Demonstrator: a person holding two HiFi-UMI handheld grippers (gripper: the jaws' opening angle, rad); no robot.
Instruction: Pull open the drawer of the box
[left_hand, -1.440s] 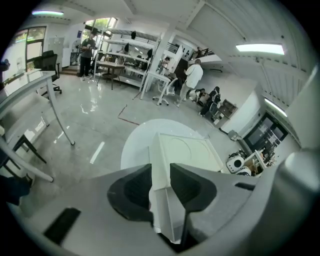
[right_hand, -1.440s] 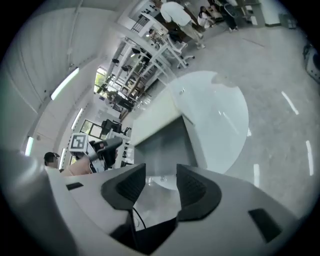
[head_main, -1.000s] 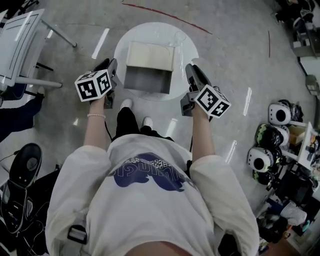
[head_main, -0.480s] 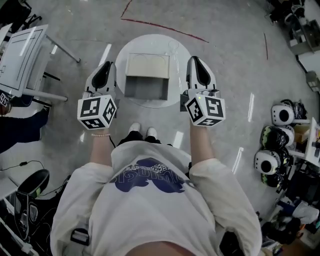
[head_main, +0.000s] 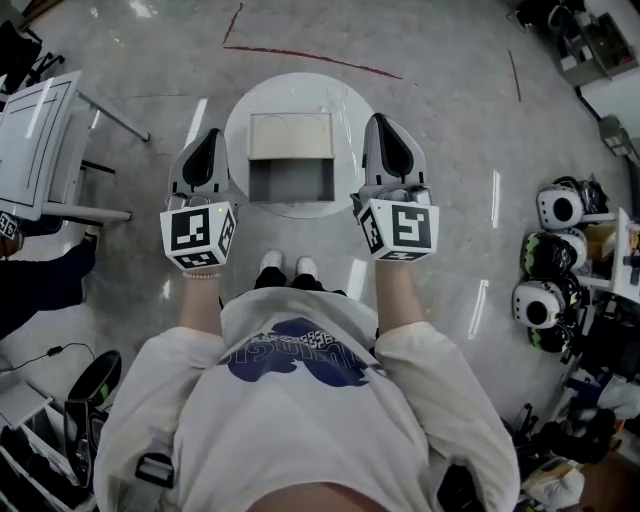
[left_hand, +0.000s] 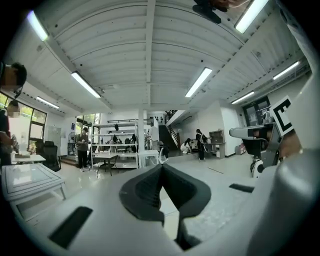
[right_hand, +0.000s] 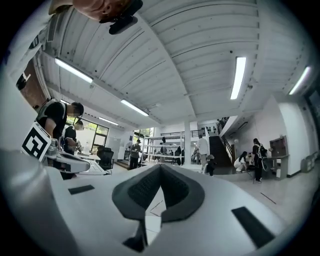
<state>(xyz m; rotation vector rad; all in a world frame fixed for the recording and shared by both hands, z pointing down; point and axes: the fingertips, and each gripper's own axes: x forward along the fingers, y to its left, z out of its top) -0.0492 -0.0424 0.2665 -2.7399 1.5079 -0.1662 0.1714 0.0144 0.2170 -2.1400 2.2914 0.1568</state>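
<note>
Lift-off on both sides: left gripper (head_main: 208, 140) rises clear, its jaws just closing on nothing. Box (head_main: 290, 132) sits on the round table (head_main: 240, 105), drawer (head_main: 290, 182) already out towards the person. Right gripper (head_main: 383, 128) rises too, closing empty. Pull looks done. Desk (head_main: 35, 140) far left, helmets (head_main: 560, 208) far right; nothing blocks.

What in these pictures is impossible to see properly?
- The drawer front: the head view looks steeply down, so any handle cannot be told.
- Inside the drawer: head view, too small and dim.
- The round table, side rims: head view, covered by the left hand-held gripper and right hand-held gripper.
- The box: outside both gripper views.
</note>
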